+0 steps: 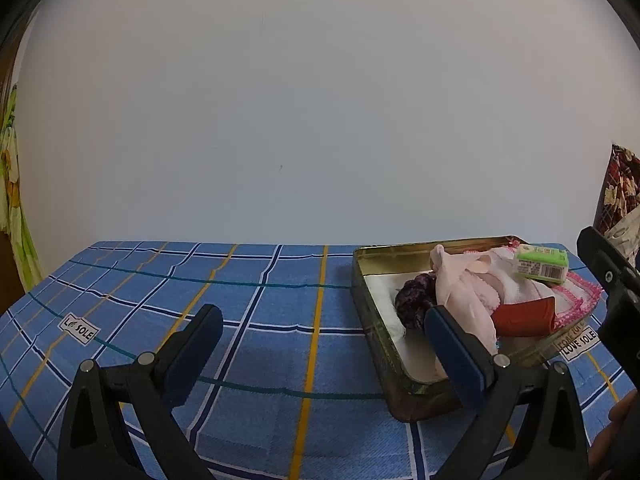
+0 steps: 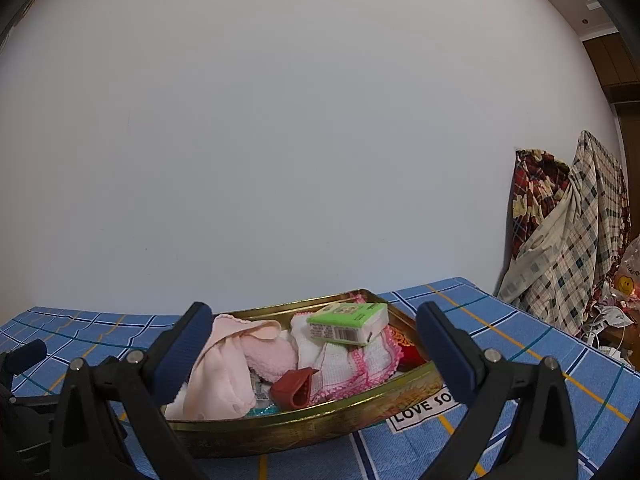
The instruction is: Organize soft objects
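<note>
A gold tin point(image 2: 304, 432) sits on the blue checked cloth point(image 1: 260, 304) over the worktop, low and centre in the right wrist view, lower right in the left wrist view. Soft things are piled inside it: a pink cloth point(image 2: 224, 376) at its left, a white cloth with pink edging point(image 2: 352, 364) to its right, a dark purple bundle point(image 1: 414, 300) showing only in the left wrist view. A green and white packet point(image 2: 348, 322) lies on top of the white cloth, and a red piece point(image 2: 294, 390) rests near the front wall.

The right gripper point(image 2: 316, 354) hangs just in front of the tin, jaws apart and empty. The left gripper point(image 1: 324, 354) is beside the tin's left wall, jaws wide apart, holding nothing.

Patterned fabrics point(image 2: 568, 224) are heaped at the right edge of the frame, against the wall.
</note>
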Demonstrator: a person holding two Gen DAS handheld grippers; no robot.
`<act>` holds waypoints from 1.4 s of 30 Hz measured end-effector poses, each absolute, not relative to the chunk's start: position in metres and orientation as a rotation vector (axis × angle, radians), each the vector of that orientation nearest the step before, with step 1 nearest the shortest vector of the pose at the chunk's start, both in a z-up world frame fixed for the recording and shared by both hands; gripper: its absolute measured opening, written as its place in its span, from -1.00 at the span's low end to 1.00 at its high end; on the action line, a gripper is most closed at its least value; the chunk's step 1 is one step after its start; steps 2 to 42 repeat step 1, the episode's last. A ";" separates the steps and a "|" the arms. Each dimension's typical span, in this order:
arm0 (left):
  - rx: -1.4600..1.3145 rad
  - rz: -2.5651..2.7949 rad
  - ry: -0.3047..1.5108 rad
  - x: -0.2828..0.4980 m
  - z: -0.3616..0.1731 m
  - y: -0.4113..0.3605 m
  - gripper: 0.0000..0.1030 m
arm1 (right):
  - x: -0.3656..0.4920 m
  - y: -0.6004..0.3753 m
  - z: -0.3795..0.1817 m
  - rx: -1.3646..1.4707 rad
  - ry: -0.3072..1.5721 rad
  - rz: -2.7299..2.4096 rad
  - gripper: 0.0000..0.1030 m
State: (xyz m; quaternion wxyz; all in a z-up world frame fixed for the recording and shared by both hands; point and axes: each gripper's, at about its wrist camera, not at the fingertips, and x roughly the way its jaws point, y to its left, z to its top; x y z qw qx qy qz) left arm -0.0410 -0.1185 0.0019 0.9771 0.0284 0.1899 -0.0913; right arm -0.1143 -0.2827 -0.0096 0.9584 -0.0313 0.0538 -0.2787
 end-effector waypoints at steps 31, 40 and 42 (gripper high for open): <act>0.057 -0.184 0.383 -0.041 0.002 -0.119 0.99 | -0.114 -0.283 -0.010 -0.062 0.113 -0.563 1.00; 0.057 -0.184 0.383 -0.041 0.002 -0.119 0.99 | -0.114 -0.283 -0.010 -0.062 0.113 -0.563 1.00; 0.057 -0.184 0.383 -0.041 0.002 -0.119 0.99 | -0.114 -0.283 -0.010 -0.062 0.113 -0.563 1.00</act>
